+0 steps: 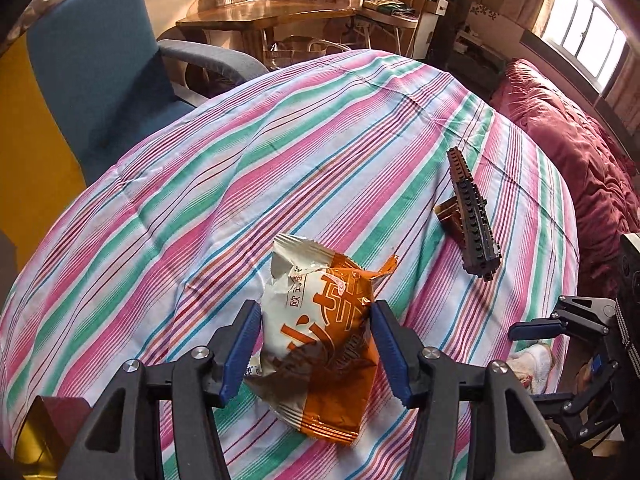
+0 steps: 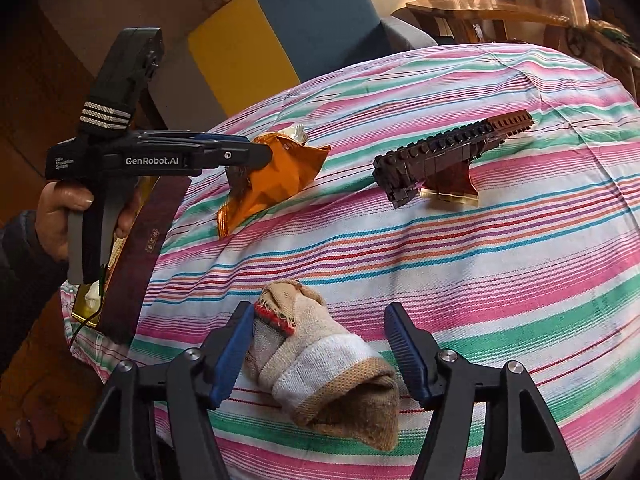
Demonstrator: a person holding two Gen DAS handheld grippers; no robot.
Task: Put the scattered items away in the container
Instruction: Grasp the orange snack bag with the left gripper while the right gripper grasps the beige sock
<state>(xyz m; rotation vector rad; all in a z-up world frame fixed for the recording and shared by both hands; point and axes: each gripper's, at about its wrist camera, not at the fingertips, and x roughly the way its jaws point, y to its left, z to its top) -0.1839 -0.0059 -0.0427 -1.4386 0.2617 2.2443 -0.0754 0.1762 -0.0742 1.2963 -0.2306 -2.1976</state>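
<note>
On the bed [image 1: 320, 128], the snack packet [image 1: 320, 340] lies between the fingers [image 1: 240, 348] of the left gripper [image 1: 316, 350], with the brick-built toy [image 1: 474, 216] farther off to its right, resting partly on a small wrapper [image 1: 450, 216]. Seen from the right wrist, the rolled sock [image 2: 320, 364] lies between the fingers [image 2: 404, 356] of the right gripper [image 2: 320, 356] near the bed's front edge, the snack packet behind it to the left and the toy behind it to the right. A box [image 2: 136, 256] sits at the bed's left edge, an armchair [image 1: 104, 80] stands behind it, and a quilt [image 1: 568, 148] lies along the bed's right side in the left wrist view.
</note>
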